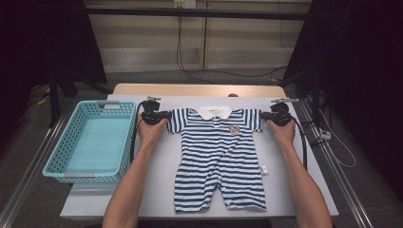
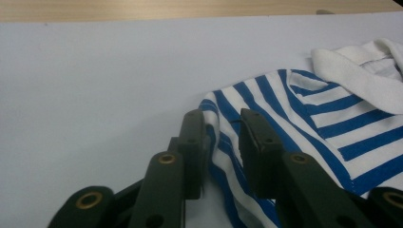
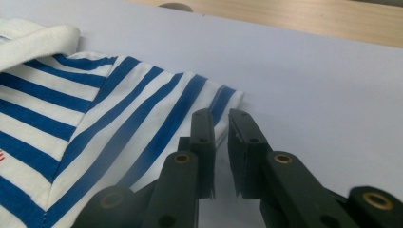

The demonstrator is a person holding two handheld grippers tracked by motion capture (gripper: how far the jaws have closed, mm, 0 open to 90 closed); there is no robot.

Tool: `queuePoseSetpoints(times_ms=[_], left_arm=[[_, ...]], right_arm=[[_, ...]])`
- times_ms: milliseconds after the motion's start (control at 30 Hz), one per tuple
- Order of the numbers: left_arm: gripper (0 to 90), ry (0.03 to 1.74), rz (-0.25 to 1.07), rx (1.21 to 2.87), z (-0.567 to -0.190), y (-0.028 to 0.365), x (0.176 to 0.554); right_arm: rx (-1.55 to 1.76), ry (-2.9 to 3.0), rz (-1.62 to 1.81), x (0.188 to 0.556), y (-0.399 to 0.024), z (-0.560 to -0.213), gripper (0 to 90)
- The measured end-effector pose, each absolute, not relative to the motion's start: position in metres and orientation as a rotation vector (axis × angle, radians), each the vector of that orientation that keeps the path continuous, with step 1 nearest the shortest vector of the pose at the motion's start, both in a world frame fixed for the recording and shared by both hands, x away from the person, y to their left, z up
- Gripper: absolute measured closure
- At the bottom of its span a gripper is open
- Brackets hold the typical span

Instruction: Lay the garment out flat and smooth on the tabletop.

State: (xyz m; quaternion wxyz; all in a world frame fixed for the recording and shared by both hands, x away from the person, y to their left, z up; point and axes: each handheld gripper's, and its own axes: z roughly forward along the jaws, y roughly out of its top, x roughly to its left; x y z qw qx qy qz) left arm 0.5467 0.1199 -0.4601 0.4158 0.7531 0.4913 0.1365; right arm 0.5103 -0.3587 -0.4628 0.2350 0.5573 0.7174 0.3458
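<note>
Letting go here: my left gripper [image 2: 222, 124] and right gripper [image 3: 221, 124] sit slightly open over the striped romper's [image 1: 219, 156] sleeve hems, gripping nothing.

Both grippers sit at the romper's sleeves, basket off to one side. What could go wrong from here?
1. The left gripper and right gripper stand slightly open at the romper's sleeve hems; lifting now might leave it behind.
2. One side may catch first and skew the flat garment.
3. The basket sits well left: a long carry.
</note>
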Motion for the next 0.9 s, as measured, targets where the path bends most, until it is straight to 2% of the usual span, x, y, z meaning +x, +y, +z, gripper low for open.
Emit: queuePoseSetpoints(times_ms=[67, 133, 267, 400, 467, 533, 567, 767, 900], left_arm=[[64.8, 1.216, 0.366, 1.913, -0.458, 0.117, 0.545], [58.2, 1.199, 0.371, 1.905, -0.455, 0.116, 0.541], [48.4, 1.139, 0.389, 1.942, -0.447, 0.112, 0.534], [37.3, 1.131, 0.371, 1.897, -0.446, 0.105, 0.523], [28.8, 1.115, 0.375, 1.939, -0.445, 0.107, 0.52], [21.4, 1.14, 0.359, 1.891, -0.446, 0.105, 0.516], [19.6, 1.108, 0.369, 1.941, -0.445, 0.107, 0.515], [6.5, 1.082, 0.334, 1.894, -0.438, 0.103, 0.507], [4.6, 1.076, 0.338, 1.861, -0.432, 0.111, 0.499]], right_arm=[[1.539, 1.953, 0.97, 0.508, -0.362, -0.461, 79.3], [1.538, 1.922, 0.993, 0.504, -0.363, -0.46, 72.8], [1.526, 1.883, 1.061, 0.495, -0.36, -0.454, 54.0], [1.491, 1.873, 1.097, 0.482, -0.355, -0.447, 37.7], [1.478, 1.875, 1.14, 0.475, -0.351, -0.445, 33.8], [1.442, 1.885, 1.134, 0.468, -0.346, -0.444, 26.9], [1.427, 1.886, 1.139, 0.465, -0.345, -0.444, 24.8], [1.38, 1.873, 1.17, 0.444, -0.337, -0.436, 15.5], [1.376, 1.819, 1.2, 0.424, -0.332, -0.428, 8.8]])
